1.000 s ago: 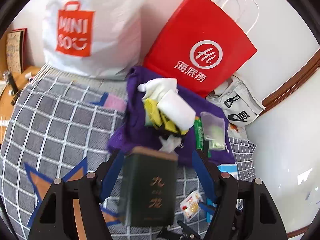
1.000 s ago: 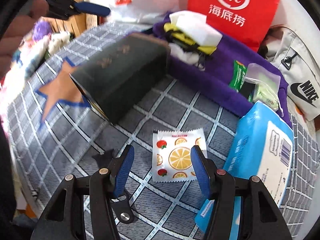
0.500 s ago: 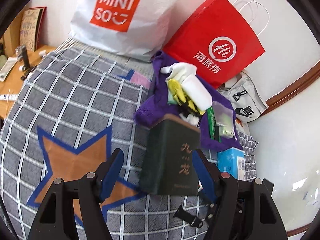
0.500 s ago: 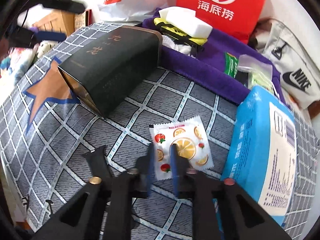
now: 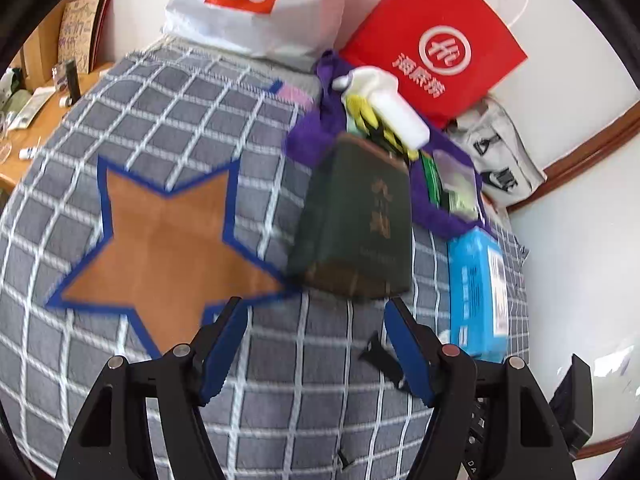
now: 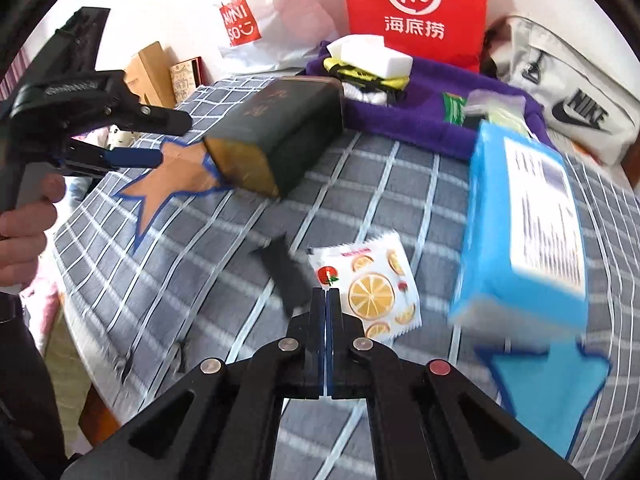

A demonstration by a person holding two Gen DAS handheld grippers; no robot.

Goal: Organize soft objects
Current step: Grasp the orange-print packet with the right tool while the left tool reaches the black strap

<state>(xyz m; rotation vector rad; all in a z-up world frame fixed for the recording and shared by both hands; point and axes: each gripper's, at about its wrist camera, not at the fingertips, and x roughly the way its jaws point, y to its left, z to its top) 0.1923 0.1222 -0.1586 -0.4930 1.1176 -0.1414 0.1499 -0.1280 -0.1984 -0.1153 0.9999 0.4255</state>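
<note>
Tongs on the right [image 6: 325, 298]: pressed fully shut, tips at the near left corner of a small fruit-print sachet [image 6: 372, 288]. Seemingly pinching that corner, since the sachet looks sharp while the things around it blur. Not certain from this angle.

Sachet: flat on or just above a grey checked blanket [image 6: 192, 280], spreading away and to the right from the tips, long axis on a diagonal. Just beside it on the right, a blue tissue pack [image 6: 524, 224], blurred, lying lengthwise towards the far side.

Tongs on the left [image 5: 315, 308]: open, nothing between them, hovering over the blanket beside an orange star patch [image 5: 168, 240]. Held by a hand [image 6: 24, 232] at the left edge of the right-hand view, well apart from the sachet. Nearer to a dark green box [image 5: 356, 224] lying ahead of them and a little to the right.

Beyond the box, at the far side of the blanket: a purple cloth [image 6: 420, 120] carrying a heap of small soft things. Behind it, a red paper bag [image 6: 416, 8].

Judgement: sachet clearly the right hand's job, with the purple cloth straight ahead and farther away as the likely place to carry it.
</note>
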